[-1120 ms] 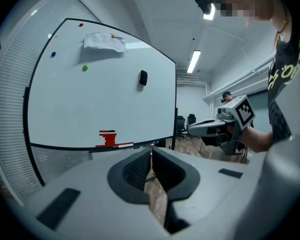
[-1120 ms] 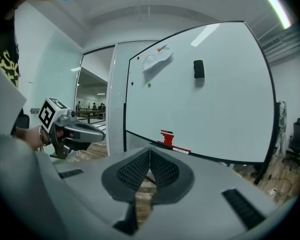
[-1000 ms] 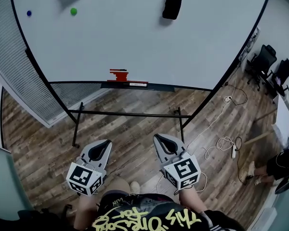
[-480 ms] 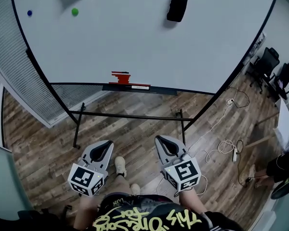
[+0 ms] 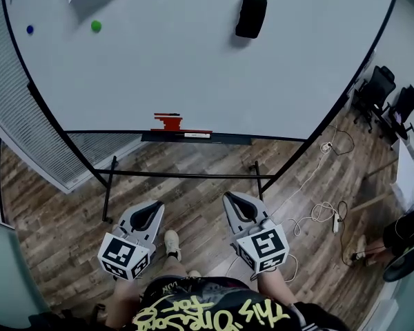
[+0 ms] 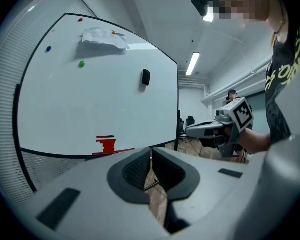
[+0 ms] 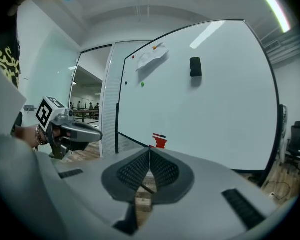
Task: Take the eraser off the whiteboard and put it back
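Both grippers are pinched shut and empty: my left gripper (image 5: 150, 211) and right gripper (image 5: 234, 202) hang low over the floor (image 5: 69, 212), well short of the whiteboard (image 5: 179, 67). High on it sits the black eraser (image 5: 251, 16). I'd guess it's light, stiff-backed and magnet-held, best pinched across its narrow sides, so the jaws must open first.

Brown wood-plank floor (image 5: 193, 192) fills the lower half of the head view. A grey ribbed panel (image 5: 14, 116) runs down the left edge. Black office chairs (image 5: 378, 88) stand at the right edge, with white cables (image 5: 317, 209) looped on the floor below them. In the left gripper view, a strip light (image 6: 192, 64) glows on the white ceiling (image 6: 160, 14).
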Action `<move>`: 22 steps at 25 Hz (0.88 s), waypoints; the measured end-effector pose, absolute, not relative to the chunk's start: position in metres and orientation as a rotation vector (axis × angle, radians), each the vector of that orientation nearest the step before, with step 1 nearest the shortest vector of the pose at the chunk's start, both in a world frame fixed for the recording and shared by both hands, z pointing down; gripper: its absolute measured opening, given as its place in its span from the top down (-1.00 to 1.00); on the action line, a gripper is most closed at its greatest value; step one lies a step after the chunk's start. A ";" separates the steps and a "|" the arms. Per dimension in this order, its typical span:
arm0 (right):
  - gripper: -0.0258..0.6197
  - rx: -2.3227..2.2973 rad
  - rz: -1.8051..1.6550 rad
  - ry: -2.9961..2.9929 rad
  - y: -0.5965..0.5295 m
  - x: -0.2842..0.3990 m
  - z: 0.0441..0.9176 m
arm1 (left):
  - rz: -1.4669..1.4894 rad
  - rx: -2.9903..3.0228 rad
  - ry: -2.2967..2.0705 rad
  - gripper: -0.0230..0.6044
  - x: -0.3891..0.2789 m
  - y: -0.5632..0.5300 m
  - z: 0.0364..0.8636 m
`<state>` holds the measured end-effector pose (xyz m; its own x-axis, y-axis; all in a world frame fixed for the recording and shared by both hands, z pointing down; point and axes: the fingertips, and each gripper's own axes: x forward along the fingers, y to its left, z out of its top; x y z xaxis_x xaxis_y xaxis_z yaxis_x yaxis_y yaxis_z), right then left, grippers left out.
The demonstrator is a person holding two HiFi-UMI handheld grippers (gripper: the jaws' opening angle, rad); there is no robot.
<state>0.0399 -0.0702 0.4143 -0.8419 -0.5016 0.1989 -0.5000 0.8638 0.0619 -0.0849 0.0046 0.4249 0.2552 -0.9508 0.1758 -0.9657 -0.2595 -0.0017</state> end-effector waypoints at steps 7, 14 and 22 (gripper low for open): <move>0.89 0.803 -0.022 -2.819 -0.093 0.029 0.411 | 0.214 2.432 -1.825 0.88 -0.098 -0.021 0.419; 0.89 0.828 -0.032 -2.814 -0.117 0.011 0.404 | 0.218 2.457 -1.797 0.88 -0.117 -0.048 0.414; 0.89 0.860 -0.040 -2.796 -0.142 -0.011 0.397 | 0.200 2.477 -1.769 0.88 -0.143 -0.077 0.408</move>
<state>-0.0111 -0.1424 0.3974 -0.8058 -0.5585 0.1968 -0.5526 0.8287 0.0891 -0.1427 -0.0774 0.4085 0.3202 -0.9338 0.1596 -0.9459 -0.3246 -0.0017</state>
